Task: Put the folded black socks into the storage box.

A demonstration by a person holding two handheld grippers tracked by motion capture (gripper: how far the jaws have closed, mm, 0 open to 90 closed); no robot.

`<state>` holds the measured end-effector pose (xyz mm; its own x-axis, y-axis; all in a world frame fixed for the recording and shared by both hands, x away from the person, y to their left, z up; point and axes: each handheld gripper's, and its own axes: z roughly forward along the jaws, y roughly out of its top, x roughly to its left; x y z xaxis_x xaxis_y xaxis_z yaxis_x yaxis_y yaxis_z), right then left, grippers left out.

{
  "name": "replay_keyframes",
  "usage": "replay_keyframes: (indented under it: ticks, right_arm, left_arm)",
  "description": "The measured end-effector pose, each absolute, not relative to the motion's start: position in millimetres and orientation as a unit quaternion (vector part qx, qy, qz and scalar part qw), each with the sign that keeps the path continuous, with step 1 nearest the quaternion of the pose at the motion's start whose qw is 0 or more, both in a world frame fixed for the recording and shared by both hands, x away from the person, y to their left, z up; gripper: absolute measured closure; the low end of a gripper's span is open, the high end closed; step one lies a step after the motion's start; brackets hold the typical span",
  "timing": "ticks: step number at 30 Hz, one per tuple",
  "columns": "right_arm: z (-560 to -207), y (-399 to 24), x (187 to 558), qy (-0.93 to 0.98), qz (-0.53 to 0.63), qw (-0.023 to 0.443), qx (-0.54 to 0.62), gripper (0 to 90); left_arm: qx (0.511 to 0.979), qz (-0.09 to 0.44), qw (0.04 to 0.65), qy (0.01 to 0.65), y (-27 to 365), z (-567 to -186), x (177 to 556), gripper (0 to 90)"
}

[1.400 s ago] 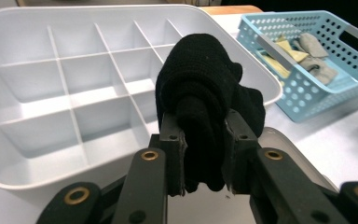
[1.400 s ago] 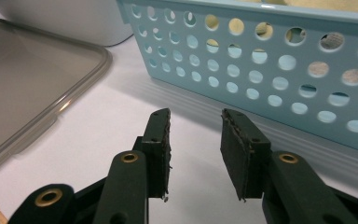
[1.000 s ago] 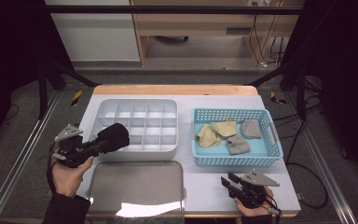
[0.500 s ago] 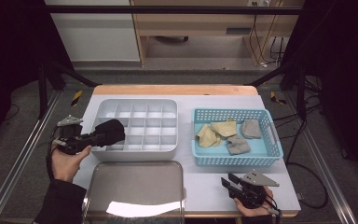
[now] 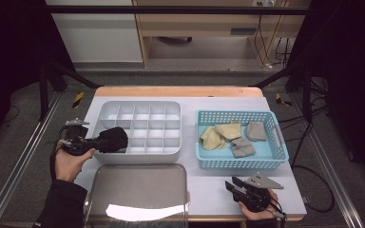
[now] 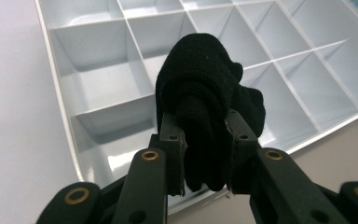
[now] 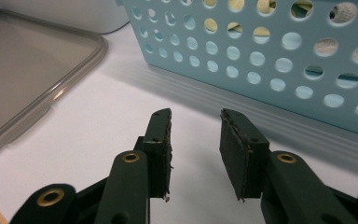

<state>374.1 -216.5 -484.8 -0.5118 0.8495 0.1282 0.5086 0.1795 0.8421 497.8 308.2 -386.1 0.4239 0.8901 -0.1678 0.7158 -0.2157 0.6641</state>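
Now L gripper (image 5: 97, 142) w/ black sock (image 5: 112, 139) moved lower over organizer (image 5: 171, 128).

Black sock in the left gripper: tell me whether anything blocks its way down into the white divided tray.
Nothing visible does. The black sock, clamped in the left gripper, hangs over bare compartments at the near left corner of the white divided tray.

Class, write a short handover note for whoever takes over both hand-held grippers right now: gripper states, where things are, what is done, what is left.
Left hand-held gripper: shut on a rolled black sock, held over the near-left cells of the white compartment tray.
Right hand-held gripper: open, empty, low over the table in front of the light-blue perforated basket.
Done: no sock in a tray cell yet.
Left: place the black sock; four beige and grey socks wait in the basket.
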Motion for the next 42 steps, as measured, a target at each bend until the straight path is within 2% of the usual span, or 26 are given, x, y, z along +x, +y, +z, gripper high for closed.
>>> replay_keyframes:
  ticks: [18,33,39,42]
  right_arm:
    - [-486.9,-215.0,375.3,0.747,0.446,0.184,0.457,64.7]
    - [-487.4,-214.4,375.0,0.748,0.447,0.179,0.456,65.1]
    - [-487.9,-213.8,375.2,0.75,0.446,0.18,0.454,65.0]
    - [-487.9,-213.1,375.1,0.751,0.446,0.179,0.454,64.7]
  left_arm:
    - [0.81,0.172,0.267,0.493,281.8,-388.2,504.0,72.0]
    - [0.84,0.144,0.224,0.472,254.3,-402.0,514.8,72.8]
    - [0.831,0.139,0.248,0.478,258.2,-405.3,512.7,71.6]
    - [0.822,0.145,0.266,0.482,261.9,-402.5,507.5,65.3]
